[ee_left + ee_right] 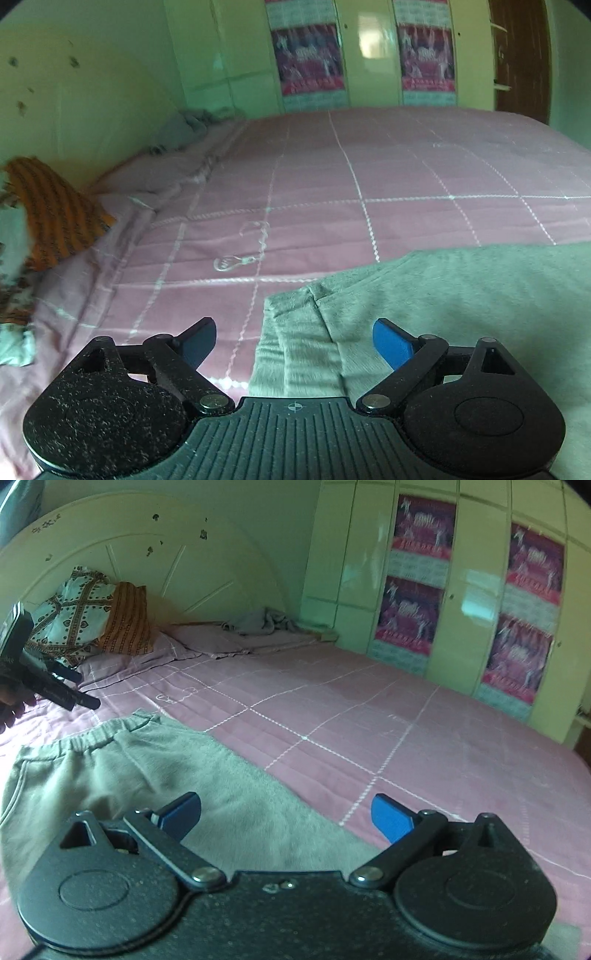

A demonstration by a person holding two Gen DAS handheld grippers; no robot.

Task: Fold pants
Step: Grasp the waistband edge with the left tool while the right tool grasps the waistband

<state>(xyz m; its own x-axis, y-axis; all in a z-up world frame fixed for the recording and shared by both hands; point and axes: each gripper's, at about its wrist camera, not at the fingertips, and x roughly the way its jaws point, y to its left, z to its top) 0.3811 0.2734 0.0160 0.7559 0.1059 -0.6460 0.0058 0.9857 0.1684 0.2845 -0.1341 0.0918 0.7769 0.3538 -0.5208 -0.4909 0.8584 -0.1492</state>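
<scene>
Grey-green pants (122, 775) lie flat on the pink bed (369, 716), waistband (85, 742) toward the headboard. In the left wrist view the pants (443, 295) fill the lower right, with the waistband corner (291, 306) between the fingers. My left gripper (293, 341) is open and empty just above that corner; it also shows in the right wrist view (70, 688), at the far left, beyond the waistband. My right gripper (286, 816) is open and empty over the far edge of the pants.
Patterned pillows (92, 616) lean on the cream headboard (147, 554). A crumpled grey cloth (262, 622) lies at the bed's far corner. Wardrobe doors with posters (461, 590) stand along the far side. The pink quilt (369, 177) stretches beyond the pants.
</scene>
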